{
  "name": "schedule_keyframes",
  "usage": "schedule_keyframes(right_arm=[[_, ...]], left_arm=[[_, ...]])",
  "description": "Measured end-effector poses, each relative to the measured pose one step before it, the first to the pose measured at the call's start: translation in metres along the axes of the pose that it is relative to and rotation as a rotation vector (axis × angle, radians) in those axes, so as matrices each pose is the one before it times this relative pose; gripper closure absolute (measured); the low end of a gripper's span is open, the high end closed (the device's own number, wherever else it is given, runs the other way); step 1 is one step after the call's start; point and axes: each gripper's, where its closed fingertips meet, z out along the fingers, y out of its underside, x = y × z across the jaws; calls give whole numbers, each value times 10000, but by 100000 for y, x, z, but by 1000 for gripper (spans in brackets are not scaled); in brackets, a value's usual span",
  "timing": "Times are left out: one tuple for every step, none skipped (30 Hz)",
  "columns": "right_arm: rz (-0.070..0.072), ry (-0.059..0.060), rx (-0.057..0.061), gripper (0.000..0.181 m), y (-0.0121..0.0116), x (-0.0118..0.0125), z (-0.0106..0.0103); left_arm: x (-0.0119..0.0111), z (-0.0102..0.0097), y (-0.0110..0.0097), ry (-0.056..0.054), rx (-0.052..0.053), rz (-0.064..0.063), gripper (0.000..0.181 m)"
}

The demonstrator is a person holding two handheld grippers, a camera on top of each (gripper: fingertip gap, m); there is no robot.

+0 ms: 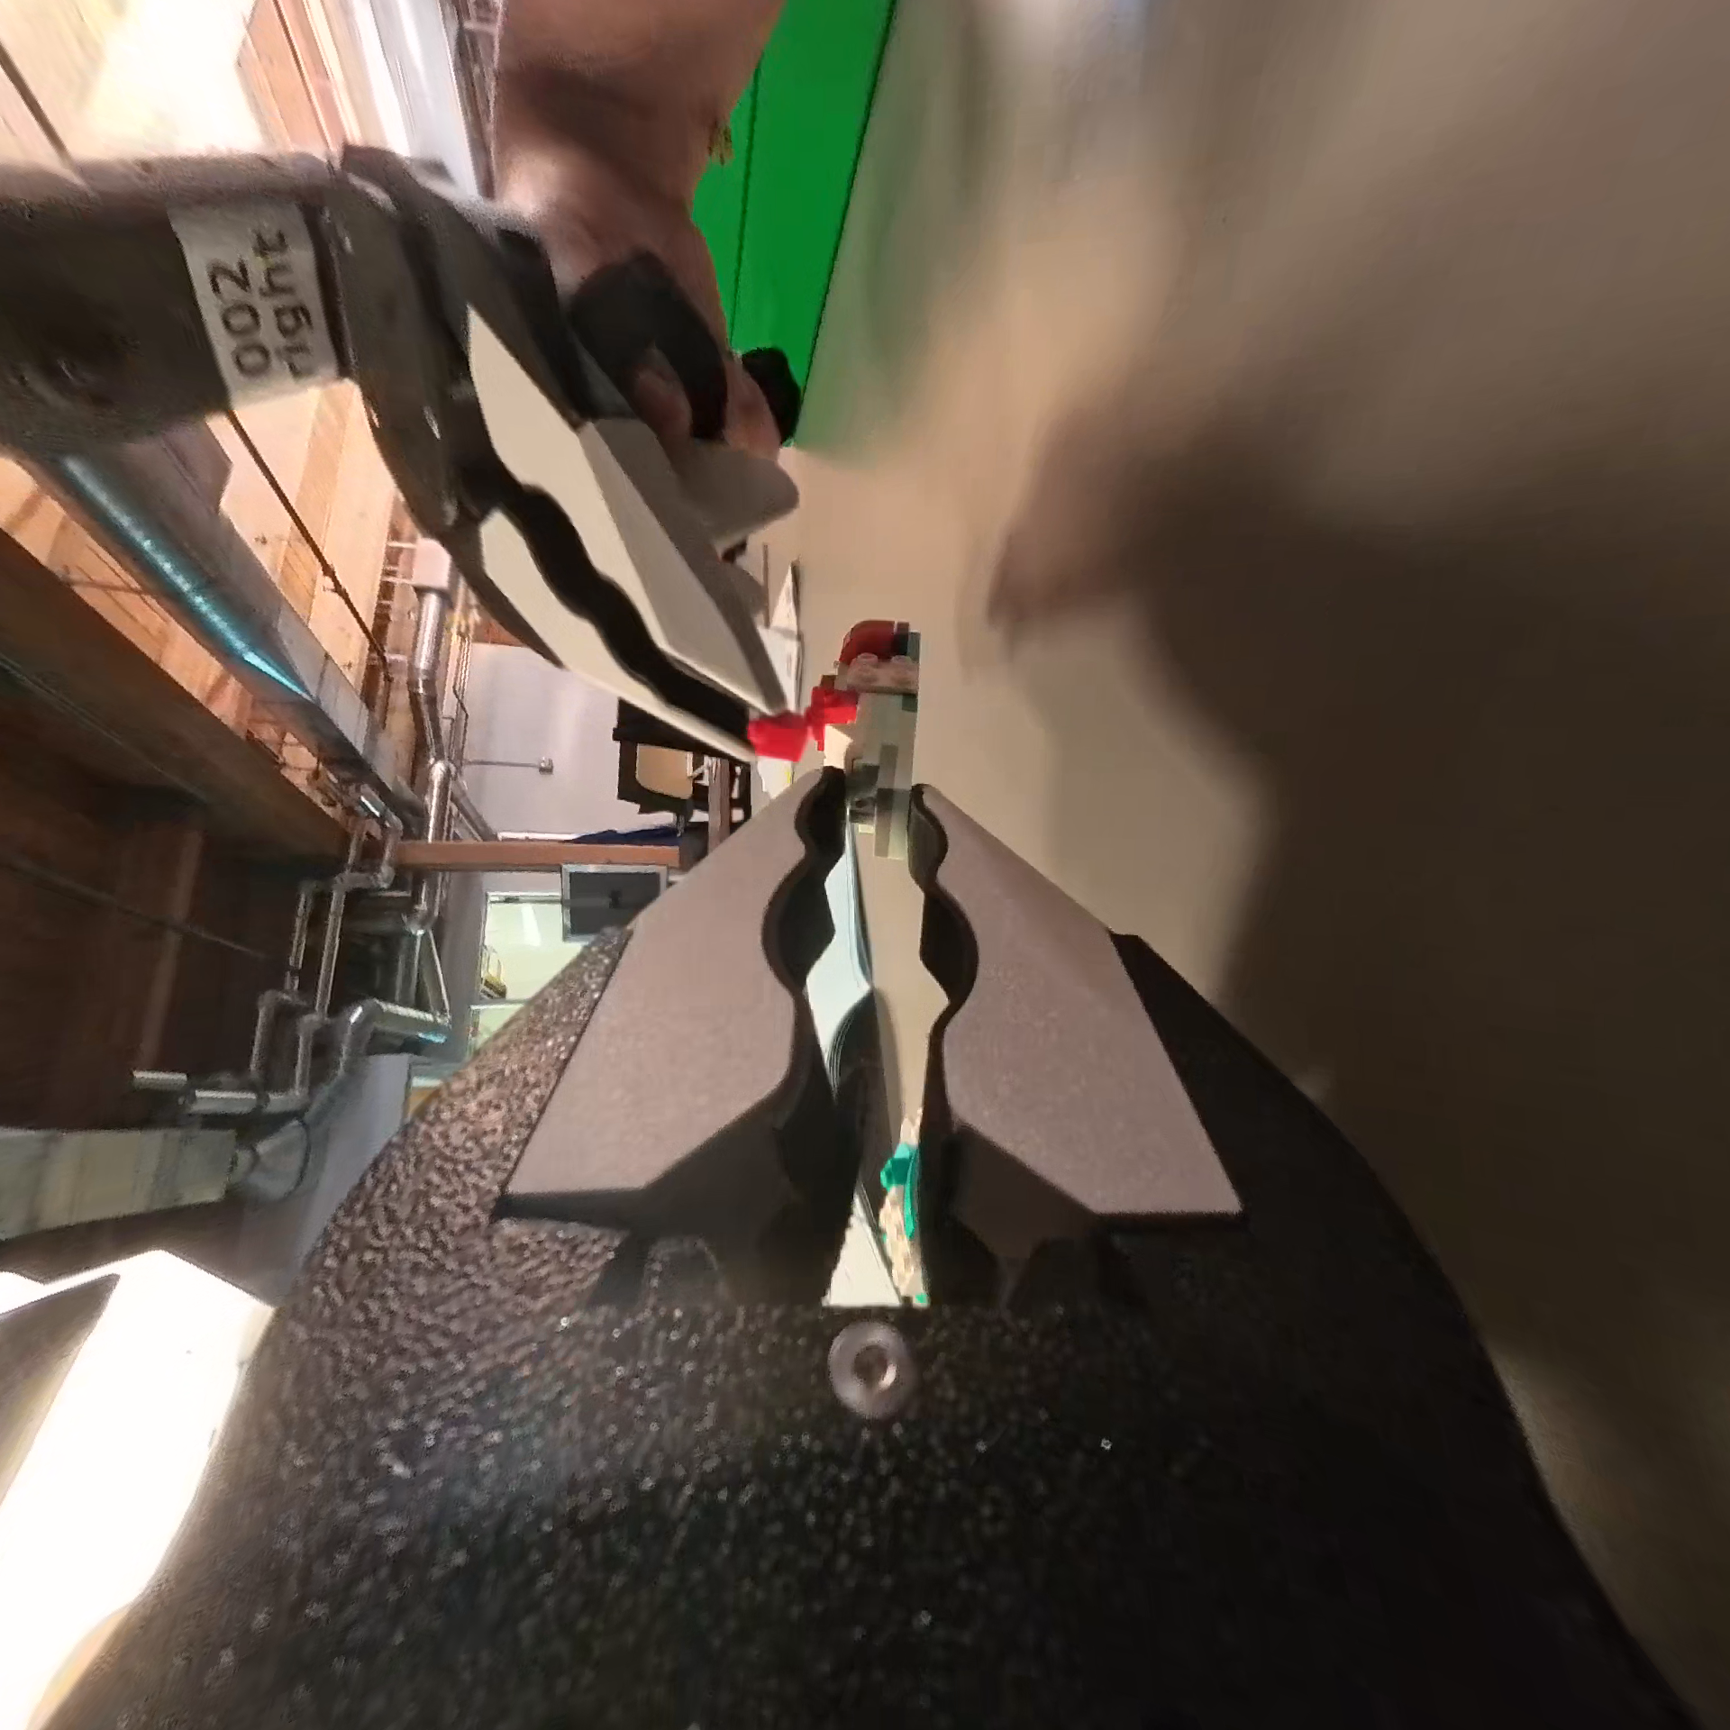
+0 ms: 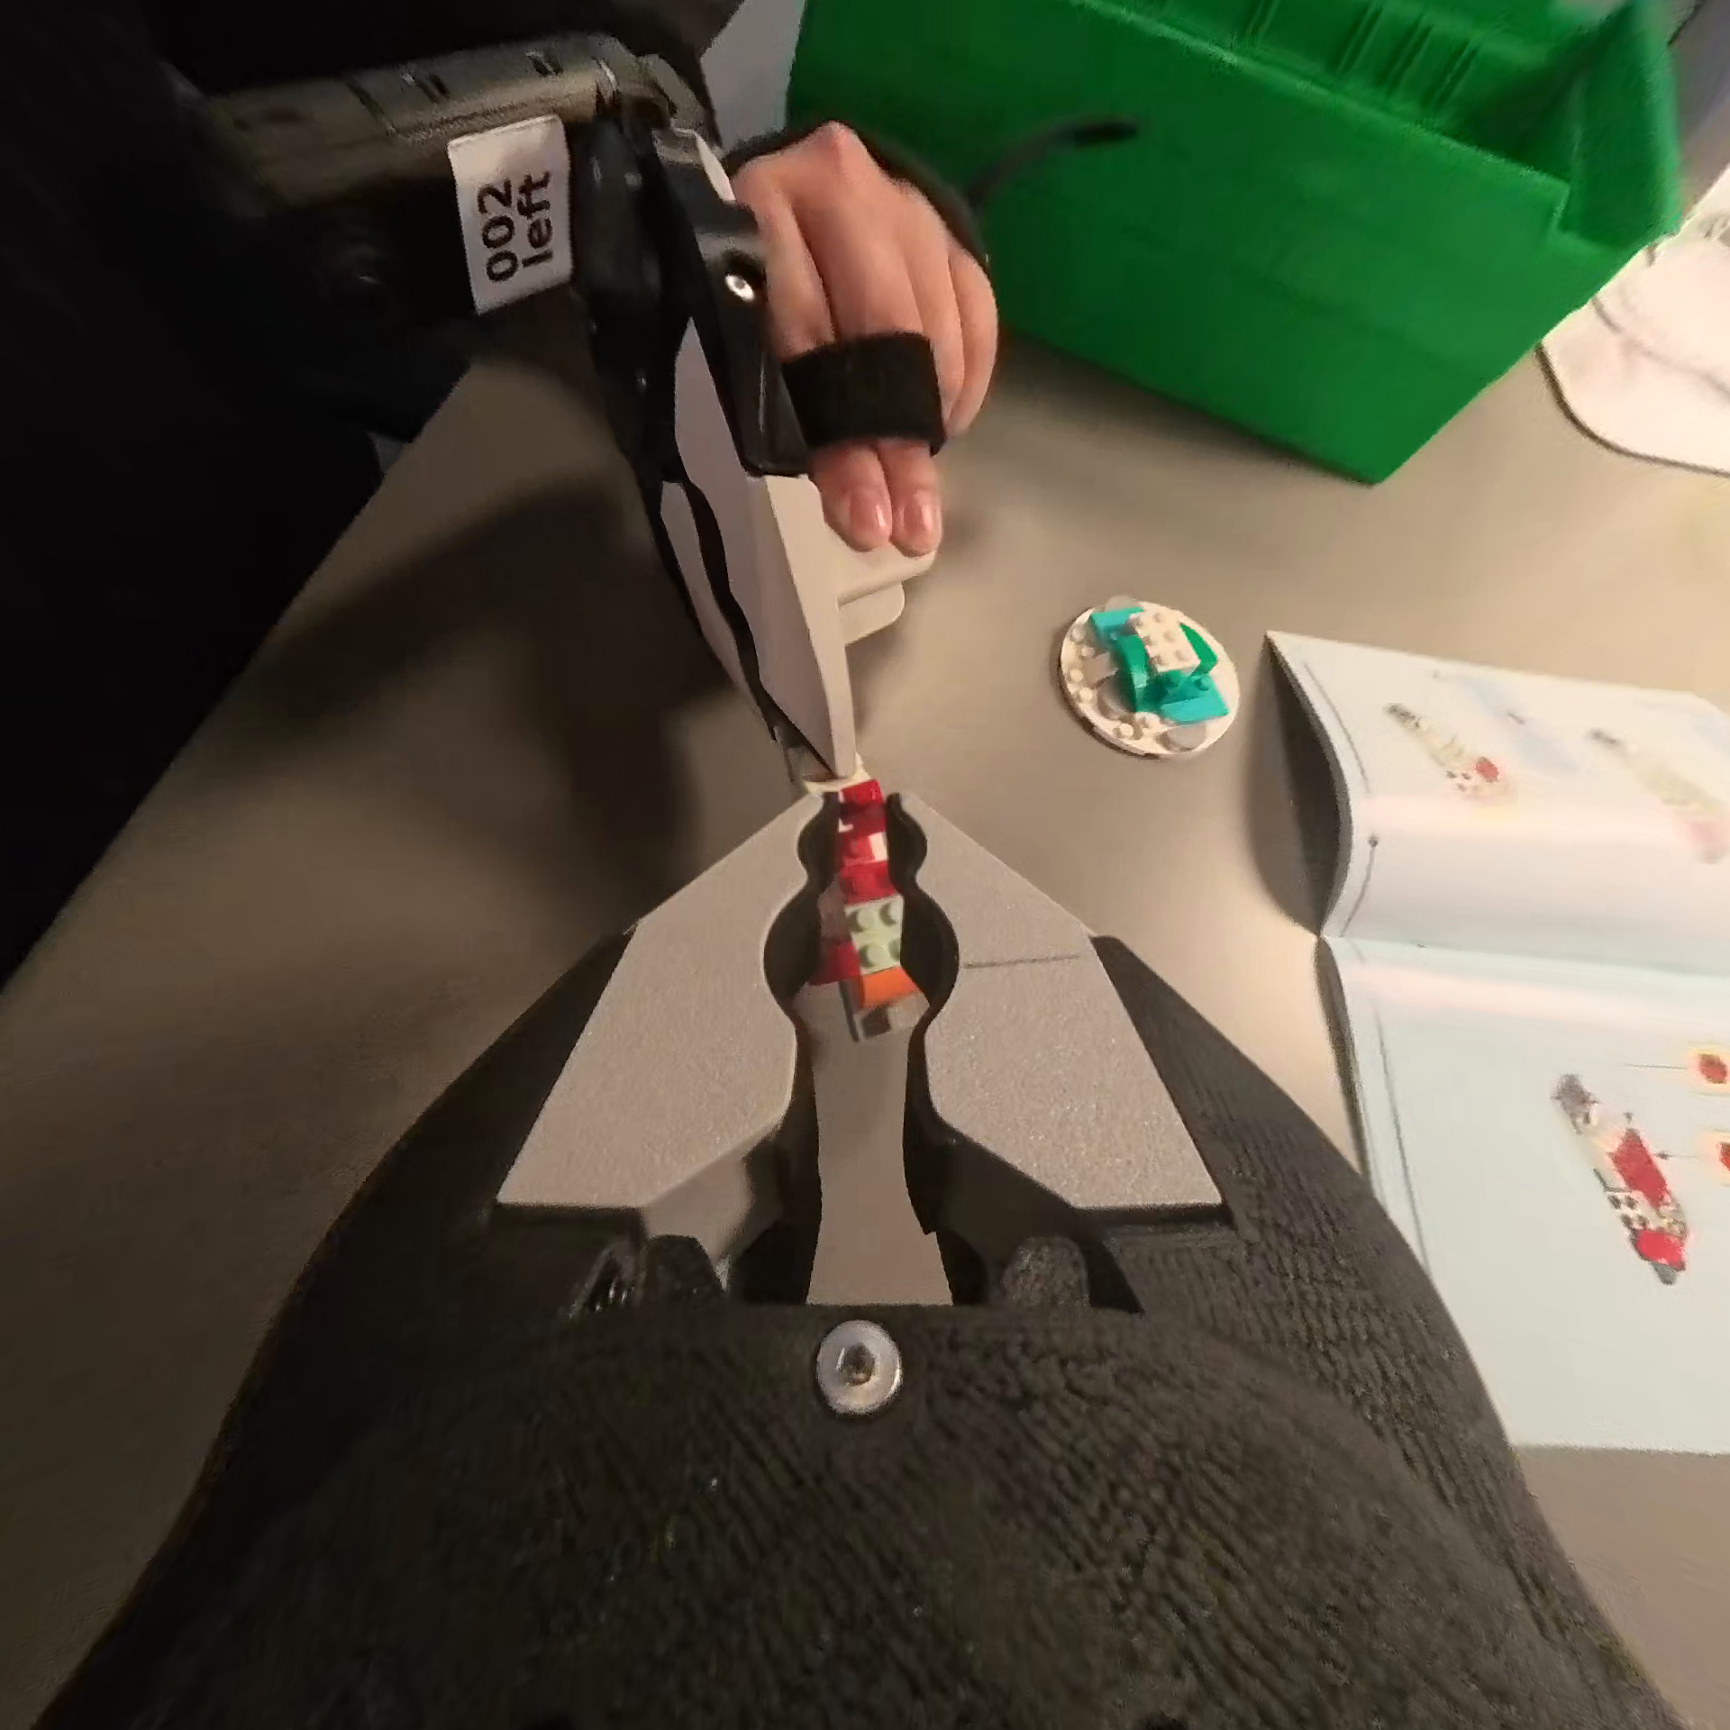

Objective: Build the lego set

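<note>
**Both tongs meeting on the small model**

You are holding the long red, white and grey brick model (image 2: 859, 922) between the two tongs, above the grey desk (image 2: 468, 655). In the right wrist view, the model's long axis is running along the right tongs (image 2: 857, 814), which are closed narrowly around its red part. The left tongs (image 2: 824, 763) are coming from the far side and are pinching the far end, nearly closed.

The left wrist view is showing the left tongs (image 1: 875, 810) clamping the grey and white end, while the right tongs (image 1: 763, 725) are gripping a red piece (image 1: 779, 735).

Only the right wrist view is showing the round white plate with teal bricks (image 2: 1144, 681), the open instruction booklet (image 2: 1535, 1030) and the green plastic bin (image 2: 1264, 234), all well apart from the model. I judge that the next press must go along the model's long axis.
</note>
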Motion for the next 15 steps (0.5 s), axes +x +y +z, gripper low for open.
schedule_keyframes(right_arm=[[128, -152, -5, 173, 29, -200, 146], [159, -171, -28, 173, 37, -220, 111], [151, -169, -39, 173, 43, -205, 59], [151, -126, -50, 173, 91, -144, 35], [129, -71, -31, 173, 61, -59, 15], [84, -8, -50, 173, 77, 38, -4], [40, 41, -87, 173, 113, 74, 22], [37, -42, -98, 173, 110, -69, 53], [48, -52, -107, 173, 96, -101, 63], [13, -13, -114, 173, 93, -52, 74], [10, -7, -116, 173, 101, -51, 45], [11, 3, -76, 172, 49, -19, 18], [18, 10, -52, 173, 31, 2, -1], [14, 9, -54, 172, 25, -20, -8], [-18, 48, -61, 172, 26, 13, 13]], left_arm=[[103, 4, -25, 53, 8, 22, 170], [26, 16, 31, 3, -23, 47, 170], [17, 3, 33, -9, -16, 55, 170], [1, -6, 38, -1, -17, 36, 170], [31, 1, 6, 11, 6, 21, 170], [51, -6, -13, 14, 1, 47, 170], [21, 9, -38, -8, 6, 62, 170], [32, 3, -83, -9, 18, 83, 170], [69, 1, -94, 4, 21, 101, 170], [104, 19, -47, 22, 1, 88, 170], [95, 14, -23, 22, -4, 84, 170], [42, 15, -26, -2, -4, 52, 170], [16, 6, -10, -5, -4, 24, 170], [12, 2, -32, 6, 16, -2, 170], [6, 7, 5, 4, -3, -4, 170]])
